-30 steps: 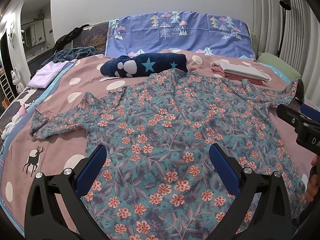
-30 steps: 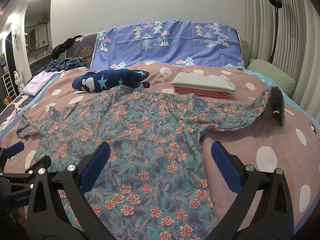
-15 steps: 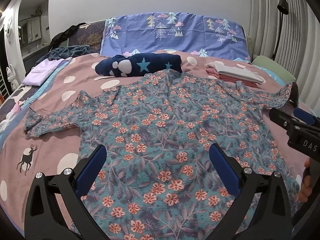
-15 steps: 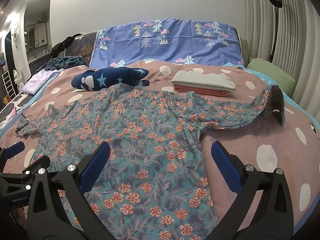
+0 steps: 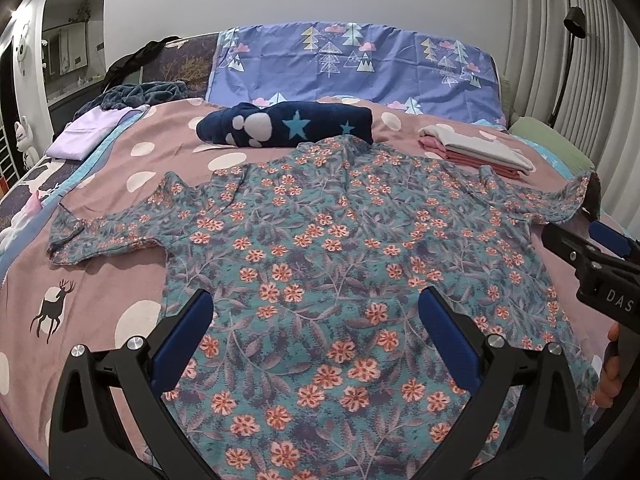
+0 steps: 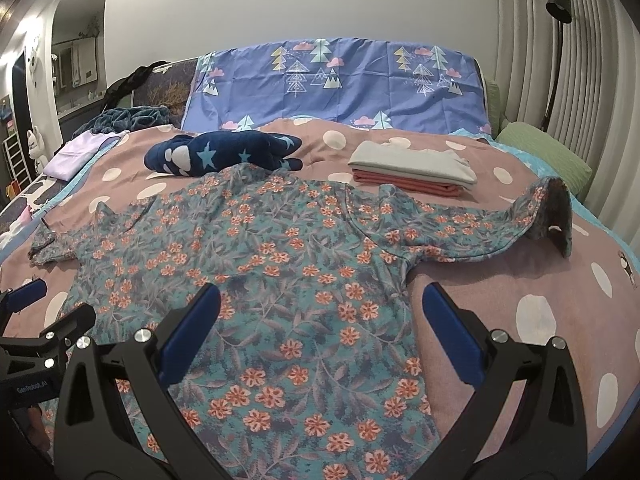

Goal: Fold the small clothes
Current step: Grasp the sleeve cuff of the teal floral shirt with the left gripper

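Teal flowery cloth shirt lies flat, unfolded, under both spread, empty tongs. Next, probably pinch a sleeve ahead and fold inward.

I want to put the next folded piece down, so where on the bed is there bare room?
Bare bedspread lies right of the floral shirt, below its right sleeve. More lies below the left sleeve. Crowded: navy star blanket and folded stack.

Thin matt floral cloth shirt on a matt cotton-like bedspread; fleecy navy bundle
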